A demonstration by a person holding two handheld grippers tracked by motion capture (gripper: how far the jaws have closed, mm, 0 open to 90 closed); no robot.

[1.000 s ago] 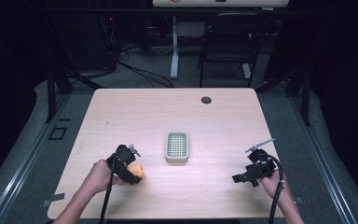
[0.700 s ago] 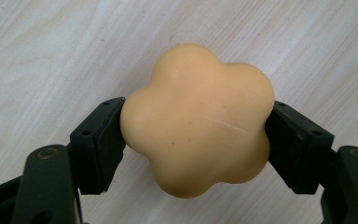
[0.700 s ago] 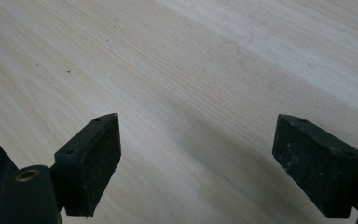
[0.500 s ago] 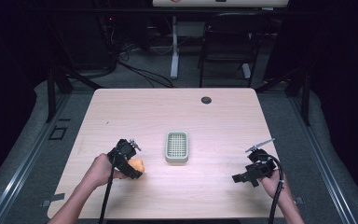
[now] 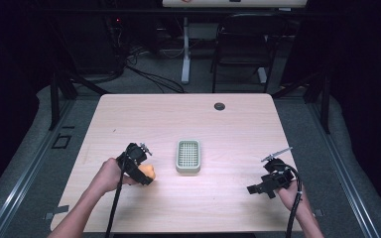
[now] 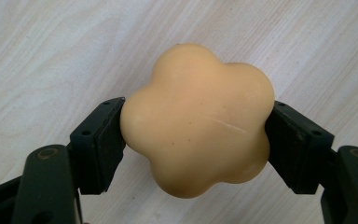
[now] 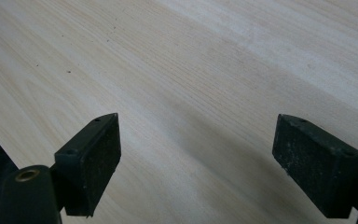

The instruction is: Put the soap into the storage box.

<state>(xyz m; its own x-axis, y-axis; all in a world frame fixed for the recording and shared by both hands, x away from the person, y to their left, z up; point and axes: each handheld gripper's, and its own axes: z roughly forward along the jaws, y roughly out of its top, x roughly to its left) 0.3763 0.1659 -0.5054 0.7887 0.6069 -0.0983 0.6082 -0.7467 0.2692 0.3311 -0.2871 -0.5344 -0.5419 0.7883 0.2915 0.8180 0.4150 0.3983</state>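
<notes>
Left gripper pinching a flower-shaped orange soap bar over the table, just left of the slatted soap dish. Right gripper spread, holding nothing. The jaws bear only on two rounded lobes, so the smooth bar may well squirt out or rotate.

pale peachy-orange flower-shaped soap, plain with no print, black grippers, light wood-grain table, and a whitish-green soap dish with a grid pattern

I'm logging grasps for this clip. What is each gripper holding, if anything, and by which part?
The left gripper clamps the flower-shaped soap across its opposite lobed sides. The right gripper stands open, holding nothing.
</notes>
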